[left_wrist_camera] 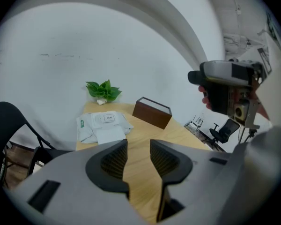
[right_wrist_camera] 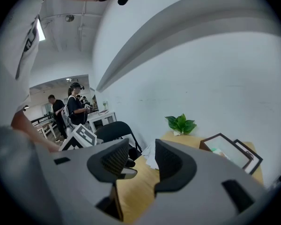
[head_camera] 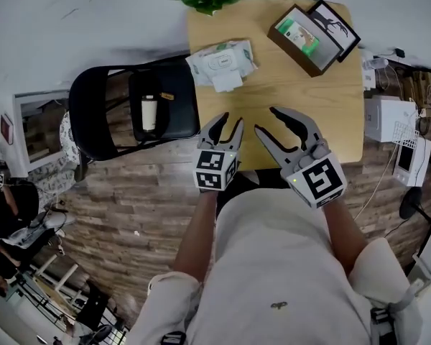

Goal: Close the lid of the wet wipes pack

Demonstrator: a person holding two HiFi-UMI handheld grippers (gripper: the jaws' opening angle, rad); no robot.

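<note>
Wet wipes pack point(head_camera: 221, 62) lies by bench point(head_camera: 294, 99) far-left corner, straight ahead of left gripper point(head_camera: 231, 119), the nearer one. Right gripper point(head_camera: 266, 119) alongside. Both grippers' fingers apart, empty.

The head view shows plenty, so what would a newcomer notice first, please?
The left claw and right claw, both open and empty, hover over the near edge of the wooden table. The white wet wipes pack lies at its far left corner, beside a black chair.
</note>
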